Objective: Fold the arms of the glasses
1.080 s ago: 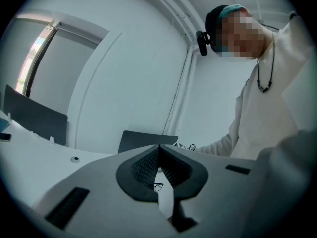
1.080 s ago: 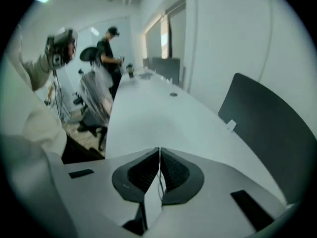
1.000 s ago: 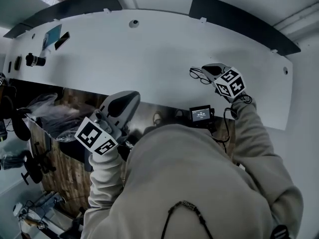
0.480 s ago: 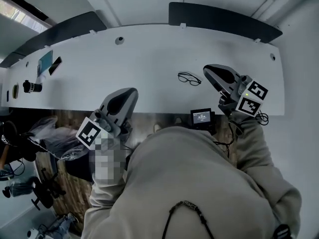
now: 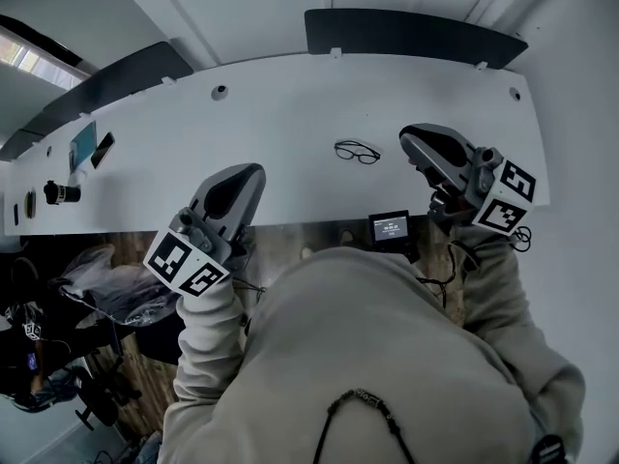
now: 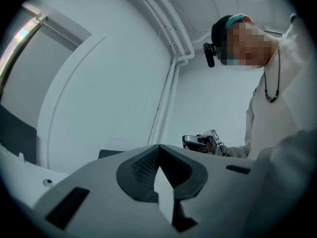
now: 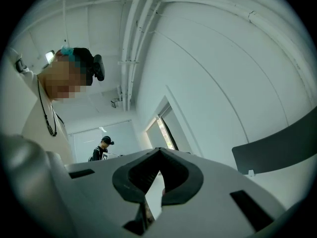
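Thin black-framed glasses (image 5: 358,152) lie on long white table (image 5: 290,114), back from its front edge, open tabletop around. Right gripper (image 5: 414,141) just right of glasses, clenched, empty. Left gripper (image 5: 244,175) well left of glasses, over front edge, clenched, empty.

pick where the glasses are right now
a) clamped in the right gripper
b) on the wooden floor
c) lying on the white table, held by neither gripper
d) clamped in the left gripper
c: the glasses lie on the table, clear of the left gripper and the right gripper.
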{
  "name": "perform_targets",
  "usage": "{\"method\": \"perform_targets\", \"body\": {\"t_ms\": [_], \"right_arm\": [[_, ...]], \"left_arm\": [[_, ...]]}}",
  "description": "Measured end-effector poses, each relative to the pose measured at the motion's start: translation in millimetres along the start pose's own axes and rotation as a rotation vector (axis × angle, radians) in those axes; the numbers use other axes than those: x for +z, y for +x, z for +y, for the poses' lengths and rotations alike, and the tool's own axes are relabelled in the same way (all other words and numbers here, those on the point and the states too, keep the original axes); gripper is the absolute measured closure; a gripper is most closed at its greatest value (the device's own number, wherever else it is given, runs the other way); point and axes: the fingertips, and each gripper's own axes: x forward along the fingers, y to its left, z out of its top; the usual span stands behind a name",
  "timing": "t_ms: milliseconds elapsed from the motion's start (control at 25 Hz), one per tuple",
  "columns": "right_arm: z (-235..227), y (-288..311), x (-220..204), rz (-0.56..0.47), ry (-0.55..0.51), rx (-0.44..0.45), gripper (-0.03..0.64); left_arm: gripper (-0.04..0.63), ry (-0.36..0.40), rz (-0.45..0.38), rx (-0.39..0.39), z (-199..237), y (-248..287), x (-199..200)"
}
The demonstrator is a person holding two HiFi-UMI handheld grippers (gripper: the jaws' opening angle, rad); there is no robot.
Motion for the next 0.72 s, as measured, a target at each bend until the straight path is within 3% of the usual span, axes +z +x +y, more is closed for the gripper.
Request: {"method": "perform_targets", "body": {"t_ms": [200,400,720], "right_arm": [[9.5,-2.8,5.1,-0.007,-0.027,-0.009,0.597],[13.6,-2.7,7.8,-0.012,-0.054,-0.024,0.597],[20.0,2.0,14.4,-0.014,-0.073,-0.009,0.597]], "left_arm": [[0.591,-0.009,-0.008,-0.016,-5.8,-2.9,0.3],[0.591,-0.040,-0.083,-0.031,-4.6,-16.2,17.3],[0.591,-0.031,-0.086,-0.008,2.1,-24.2,20.7]]}}
